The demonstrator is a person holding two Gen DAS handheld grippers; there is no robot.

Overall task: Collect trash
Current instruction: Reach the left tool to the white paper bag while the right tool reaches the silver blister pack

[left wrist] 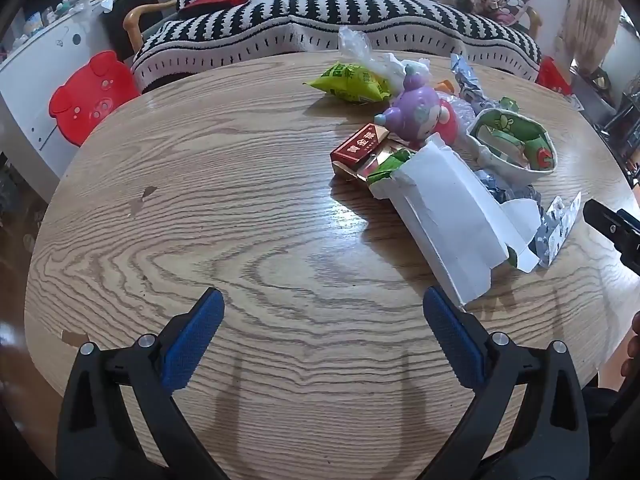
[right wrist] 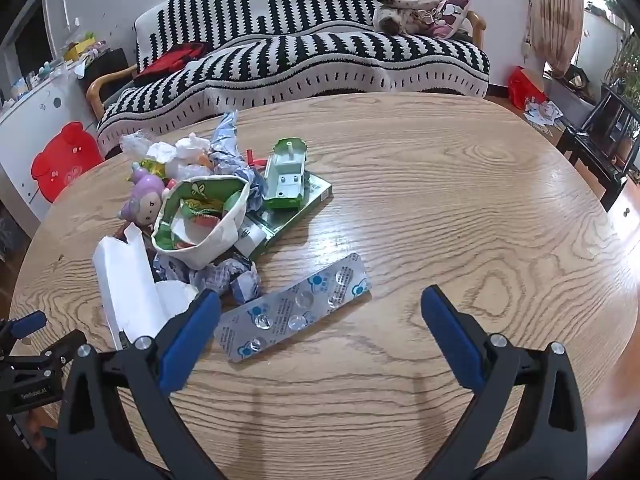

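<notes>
On the left of the scene the left gripper (left wrist: 322, 312) hovers low over bare wood of the round table (left wrist: 200, 208), its blue-padded jaws spread wide with nothing between them. Just to its right lies a torn white carton (left wrist: 444, 216), one corner close beside the right-hand pad but, as far as the left wrist view shows, not touching it.

Past the carton sits the trash heap: a red cigarette pack (left wrist: 360, 146), a yellow-green snack bag (left wrist: 352, 84), a purple-headed toy figure (left wrist: 416, 114) that may not be trash at all, clear crumpled plastic (left wrist: 354, 46), and a small fabric pouch (right wrist: 200, 220) with a green printed lining, standing open with wrappers inside. A green flat box (right wrist: 298, 206) with a green plastic tray (right wrist: 286, 172) resting on it lies on the heap's right side, and crumpled blue-and-white foil (right wrist: 236, 276) sits in front of the pouch.

Further right, an emptied silver blister pack (right wrist: 292, 308) lies flat, partly between the wide-spread jaws of the right gripper (right wrist: 320, 312), which also carries nothing.

The job appears barely begun: everything is on the table, no bin or bag shows in either view, and every piece remains to be picked up. The blister pack looks like the nearest candidate for the right gripper
</notes>
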